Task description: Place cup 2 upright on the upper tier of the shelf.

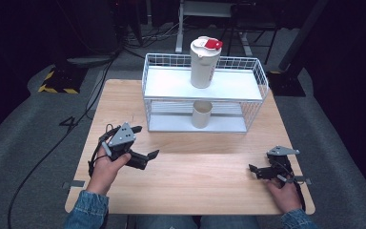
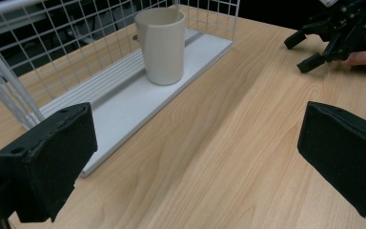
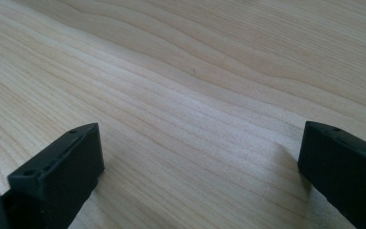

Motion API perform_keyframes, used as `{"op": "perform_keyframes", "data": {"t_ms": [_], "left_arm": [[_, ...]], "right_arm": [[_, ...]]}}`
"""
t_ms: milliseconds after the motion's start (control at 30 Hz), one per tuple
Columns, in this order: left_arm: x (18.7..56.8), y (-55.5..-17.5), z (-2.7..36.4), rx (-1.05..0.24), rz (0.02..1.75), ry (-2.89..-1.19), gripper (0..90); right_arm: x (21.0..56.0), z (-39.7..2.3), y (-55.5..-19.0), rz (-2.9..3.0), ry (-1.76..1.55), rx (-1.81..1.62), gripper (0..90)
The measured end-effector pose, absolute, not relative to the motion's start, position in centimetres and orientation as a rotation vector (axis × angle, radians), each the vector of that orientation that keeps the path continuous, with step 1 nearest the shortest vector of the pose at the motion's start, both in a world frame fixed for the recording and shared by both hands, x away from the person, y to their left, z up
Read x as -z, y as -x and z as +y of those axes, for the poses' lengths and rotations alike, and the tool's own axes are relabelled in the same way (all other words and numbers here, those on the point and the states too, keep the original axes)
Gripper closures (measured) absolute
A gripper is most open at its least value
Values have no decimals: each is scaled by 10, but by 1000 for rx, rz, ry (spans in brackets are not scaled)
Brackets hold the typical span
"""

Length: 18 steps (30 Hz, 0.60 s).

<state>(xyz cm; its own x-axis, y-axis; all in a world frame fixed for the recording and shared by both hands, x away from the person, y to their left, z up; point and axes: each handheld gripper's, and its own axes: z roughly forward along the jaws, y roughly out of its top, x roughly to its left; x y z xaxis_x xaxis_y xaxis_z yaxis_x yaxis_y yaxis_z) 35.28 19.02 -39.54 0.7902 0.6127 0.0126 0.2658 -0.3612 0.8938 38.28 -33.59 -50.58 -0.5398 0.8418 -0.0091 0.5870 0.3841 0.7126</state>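
meanwhile, the left gripper [image 1: 143, 141] is hovering low over the wooden worktop [image 1: 195, 167] with its jaws standing wide apart and nothing between them. ahead of those jaws and toward the left one, a cream cup [image 2: 161, 45] is standing upright on the bottom shelf of a white wire rack [image 2: 38, 62], its long axis running straight up and its open mouth facing upward. the rack's mesh wall is rising behind the cup and along the left jaw's side, while the open front of the shelf is facing the jaws, so only bare worktop is lying between them and the cup. in the high view, a tall white bottle with a red cap [image 1: 205, 62] is standing upright on the rack's top shelf, directly above the cup [image 1: 202, 113]. far ahead of the right jaw of the left gripper, the right gripper [image 2: 310, 47] is sitting in the person's other hand, well apart from the rack. seen from above, the right gripper [image 1: 257, 170] is resting near the worktop's edge, its jaws spread apart and empty, with plain wood grain stretching ahead between them.
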Motion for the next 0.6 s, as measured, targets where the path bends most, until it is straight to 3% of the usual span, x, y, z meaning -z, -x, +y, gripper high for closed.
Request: {"op": "perform_keyframes", "data": {"t_ms": [600], "left_arm": [[464,-334,197,-371,756,-2002,7]], "right_arm": [[506,-336,-383,2278,-1239,-947,16]]}}
